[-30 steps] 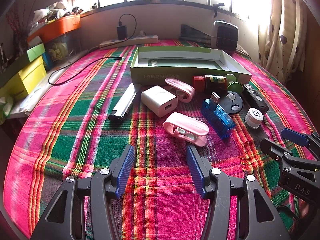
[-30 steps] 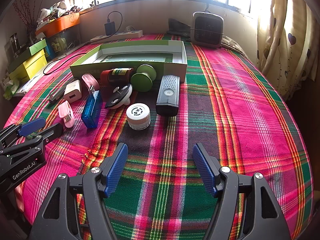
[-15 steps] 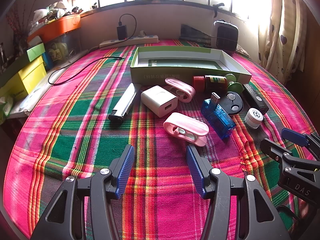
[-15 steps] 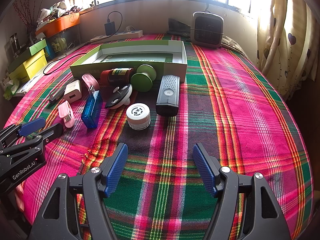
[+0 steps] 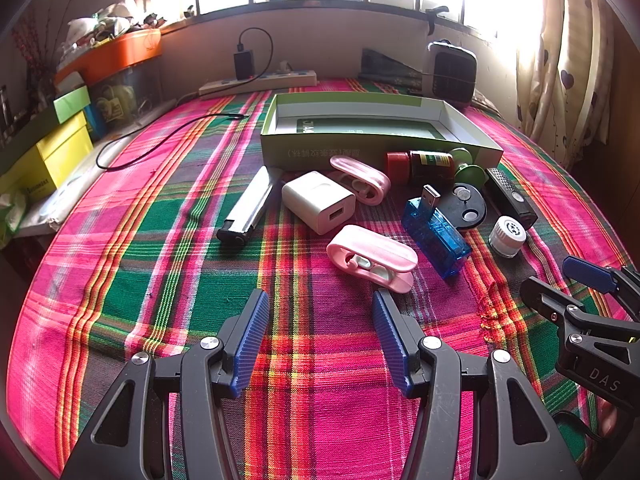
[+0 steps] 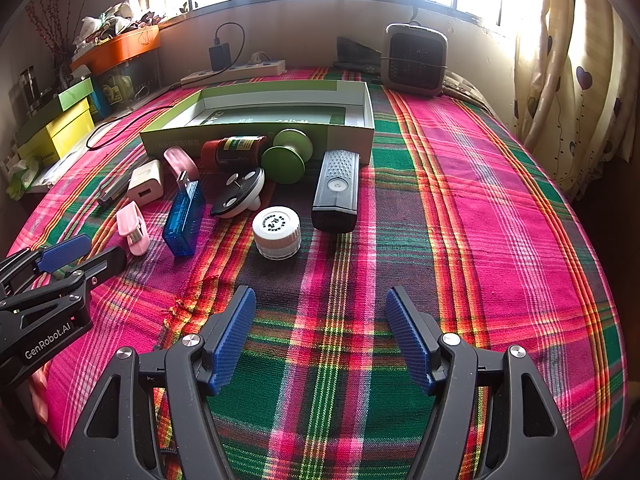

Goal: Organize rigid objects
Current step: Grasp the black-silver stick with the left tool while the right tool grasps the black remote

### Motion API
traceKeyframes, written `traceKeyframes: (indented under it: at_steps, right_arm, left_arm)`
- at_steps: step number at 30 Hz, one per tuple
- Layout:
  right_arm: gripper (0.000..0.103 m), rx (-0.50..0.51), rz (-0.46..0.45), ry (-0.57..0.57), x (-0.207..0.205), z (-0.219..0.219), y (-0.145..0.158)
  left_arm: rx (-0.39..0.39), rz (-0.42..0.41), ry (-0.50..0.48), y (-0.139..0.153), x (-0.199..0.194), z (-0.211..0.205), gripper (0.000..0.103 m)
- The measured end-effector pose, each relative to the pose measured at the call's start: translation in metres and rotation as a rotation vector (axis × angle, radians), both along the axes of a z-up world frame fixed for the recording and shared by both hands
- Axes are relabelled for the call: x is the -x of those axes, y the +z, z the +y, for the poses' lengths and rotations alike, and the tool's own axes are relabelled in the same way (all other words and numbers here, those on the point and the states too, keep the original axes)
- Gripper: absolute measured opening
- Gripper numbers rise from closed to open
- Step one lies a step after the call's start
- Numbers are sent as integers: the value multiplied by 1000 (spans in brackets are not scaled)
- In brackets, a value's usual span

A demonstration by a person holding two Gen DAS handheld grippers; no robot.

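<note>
Left gripper (image 5: 318, 314): jaws spread wide, blue ribbed pads (image 5: 252, 340) facing each other, nothing between them. Held low and level, pointing forward.

Right gripper (image 6: 320, 320): same posture, jaws apart, empty, pads (image 6: 234, 334) clear of any contact. Each gripper shows at the edge of the other's view, side by side.

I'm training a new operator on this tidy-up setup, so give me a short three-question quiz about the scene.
1. True or false: the green box already holds small items.
2. Which lies nearest the left gripper? A) pink clip B) white jar C) silver lighter
3. Fill in: the right gripper is ___, its fingers holding nothing.

Key: 1 false, only a printed sheet shows inside; 2 A; 3 open.
</note>
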State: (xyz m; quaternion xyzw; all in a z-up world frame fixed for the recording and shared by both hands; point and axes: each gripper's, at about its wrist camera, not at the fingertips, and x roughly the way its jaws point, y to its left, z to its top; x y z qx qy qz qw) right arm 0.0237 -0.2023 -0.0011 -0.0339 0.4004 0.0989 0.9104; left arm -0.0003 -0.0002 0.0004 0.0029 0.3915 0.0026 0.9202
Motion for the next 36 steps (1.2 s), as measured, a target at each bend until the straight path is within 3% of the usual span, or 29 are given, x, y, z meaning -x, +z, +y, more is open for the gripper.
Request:
traceKeyframes:
  at_steps: [20,27,36]
  right_arm:
    - [68,-9,1,13,-3,-6,1]
    - [68,-34,-53,-5,-8,-21,21]
    - [68,-68,-9,-34,-45,-29,24]
  left_arm:
    - [-5,21,-59,3,-5,4,53]
    - [39,40,-56,8,-14,19,53]
    - [90,20,-33,24,-35,44,53]
